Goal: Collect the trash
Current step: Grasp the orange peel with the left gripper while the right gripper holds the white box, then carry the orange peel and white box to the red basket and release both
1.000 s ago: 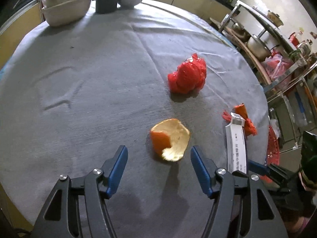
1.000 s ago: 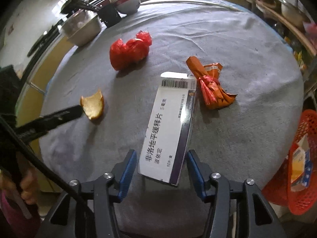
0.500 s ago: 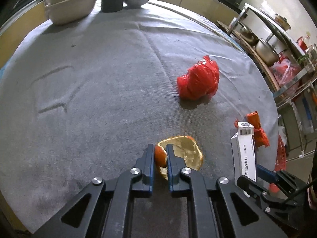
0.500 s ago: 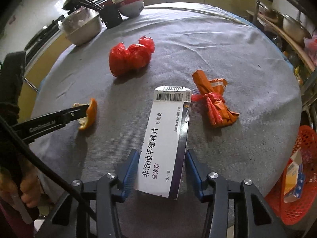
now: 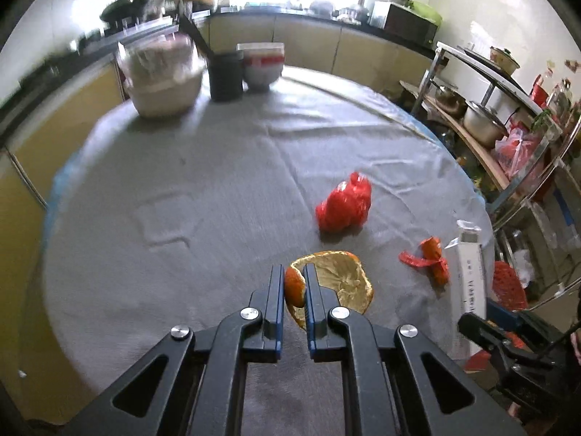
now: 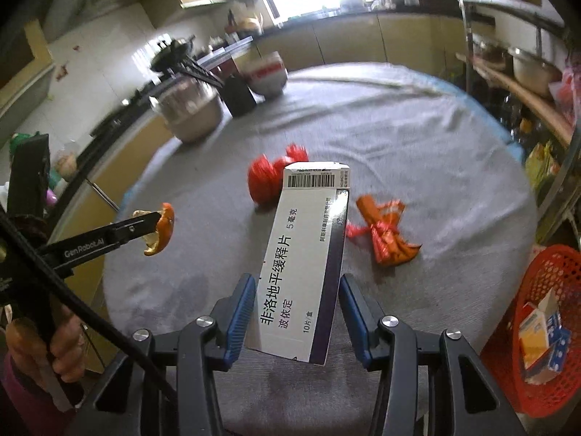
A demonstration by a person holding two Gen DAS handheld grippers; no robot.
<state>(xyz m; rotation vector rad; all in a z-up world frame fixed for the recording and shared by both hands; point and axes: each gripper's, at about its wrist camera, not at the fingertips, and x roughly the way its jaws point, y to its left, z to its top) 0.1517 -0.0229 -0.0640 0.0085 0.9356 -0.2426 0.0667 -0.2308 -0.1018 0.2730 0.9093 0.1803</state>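
Note:
My left gripper (image 5: pixel 293 283) is shut on an orange peel (image 5: pixel 337 285), which hangs above the grey tablecloth (image 5: pixel 181 181). From the right wrist view the same peel (image 6: pixel 161 229) dangles from the left fingertips. My right gripper (image 6: pixel 297 279) is shut on a white medicine box (image 6: pixel 305 254), held tilted above the cloth. That box (image 5: pixel 470 272) also shows at the right of the left wrist view. A crumpled red plastic bag (image 5: pixel 343 205) (image 6: pixel 265 178) and an orange knotted wrapper (image 5: pixel 430 258) (image 6: pixel 385 232) lie on the cloth beyond both grippers.
A red mesh basket (image 6: pixel 544 327) with several small boxes stands below the table's right edge. At the far side sit a metal bowl (image 5: pixel 163 80), a dark cup (image 5: pixel 225 76) and a red-striped bowl (image 5: pixel 261 65). A shelf with pots (image 5: pixel 483 120) stands to the right.
The left jaws closed on the orange peel and lifted it off the cloth. The right jaws tightened on the medicine box and raised it. Both views now look more level.

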